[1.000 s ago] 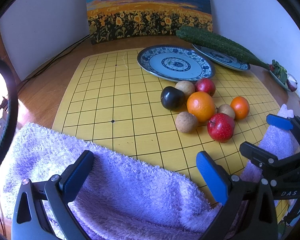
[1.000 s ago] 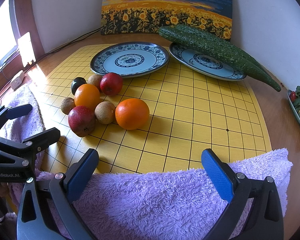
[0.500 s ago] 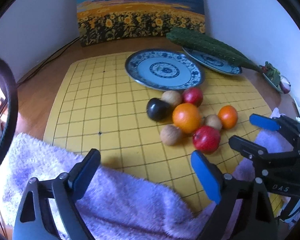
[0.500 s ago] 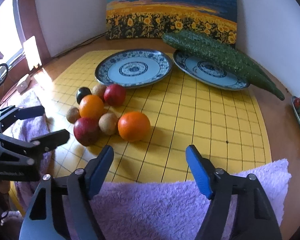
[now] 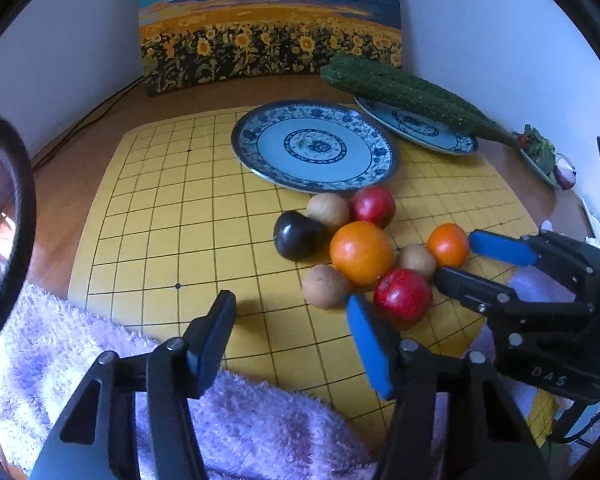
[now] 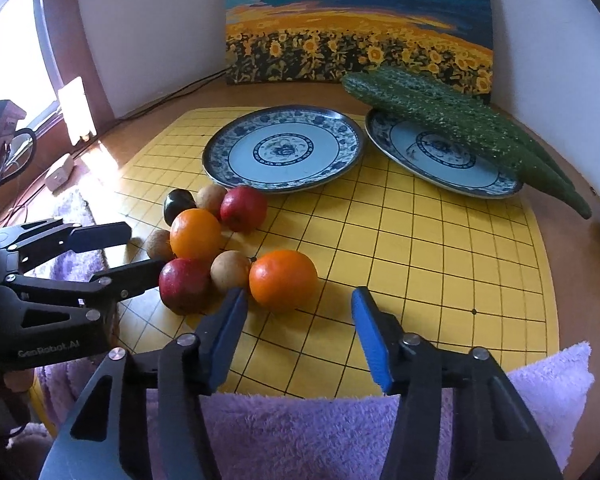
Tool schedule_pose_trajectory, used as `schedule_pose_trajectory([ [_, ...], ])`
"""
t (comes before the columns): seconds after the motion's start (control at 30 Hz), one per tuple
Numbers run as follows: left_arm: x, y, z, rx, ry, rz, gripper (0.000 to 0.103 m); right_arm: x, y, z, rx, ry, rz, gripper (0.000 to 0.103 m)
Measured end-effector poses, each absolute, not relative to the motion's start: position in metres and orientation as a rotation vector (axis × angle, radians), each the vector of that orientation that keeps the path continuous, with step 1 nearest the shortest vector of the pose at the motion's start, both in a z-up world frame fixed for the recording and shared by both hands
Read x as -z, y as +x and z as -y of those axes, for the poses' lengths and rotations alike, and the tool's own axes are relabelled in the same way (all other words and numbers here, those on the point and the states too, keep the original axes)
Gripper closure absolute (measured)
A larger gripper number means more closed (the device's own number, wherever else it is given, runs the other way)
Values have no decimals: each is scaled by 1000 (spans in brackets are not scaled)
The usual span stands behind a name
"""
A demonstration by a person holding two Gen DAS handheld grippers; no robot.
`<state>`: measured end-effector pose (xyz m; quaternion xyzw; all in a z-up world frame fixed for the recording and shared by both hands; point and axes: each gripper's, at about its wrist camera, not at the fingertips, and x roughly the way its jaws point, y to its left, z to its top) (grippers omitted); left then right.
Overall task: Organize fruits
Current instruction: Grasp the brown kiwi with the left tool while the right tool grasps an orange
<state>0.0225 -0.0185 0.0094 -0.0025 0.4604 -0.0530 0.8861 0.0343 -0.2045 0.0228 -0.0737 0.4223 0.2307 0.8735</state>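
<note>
Left gripper (image 5: 290,326) half spread, jaws closing on nothing, above the yellow grid board (image 5: 172,216); just beyond its right blue pad a brown round fruit (image 5: 325,286) and a red apple (image 5: 402,298), not touched. Right gripper (image 6: 298,326) also half spread and closing, empty between the pads; directly ahead a small orange (image 6: 283,279), with the left pad tip very near it and near a tan fruit (image 6: 230,270), contact not sure. Behind these, in one tight cluster near the middle of the board, a bigger orange (image 6: 195,234), a second red apple (image 6: 243,208), a dark plum (image 6: 179,205) and more brown fruits. Farther out an empty blue-and-white plate (image 6: 280,153), then a second plate (image 6: 440,156) carrying a long bumpy green gourd (image 6: 460,128), then a sunflower painting (image 6: 360,24) against the wall. Purple towel (image 6: 320,432) under both grippers at the near edge of the tabletop (image 6: 572,240). Only in the right wrist view: a bright window at the left, a white adapter (image 6: 60,170) with cables, and the writing "GenRobot.AI" on the other gripper's body. Only in the left wrist view: a dish with greens (image 5: 540,152) at the far right, and the letters "DAS" on the other gripper's body.
</note>
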Motion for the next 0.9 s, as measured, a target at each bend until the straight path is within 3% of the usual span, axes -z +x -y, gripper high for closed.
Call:
schedule_pose_trajectory([
  [0.17,-9,26,24,128,10,-954,52,-22,36,202,-495,-149,-889,59],
  [0.3,-10,26,25,150,-2,-949,69,-22,36,200,-510,-148,-890,64],
  [0.4,-11,25,24,168,-18,-949,77,-22,34,197,-515,-155,-887,68],
  [0.9,-30,21,14,166,-49,-912,77,-36,30,196,-524,-143,-860,69],
])
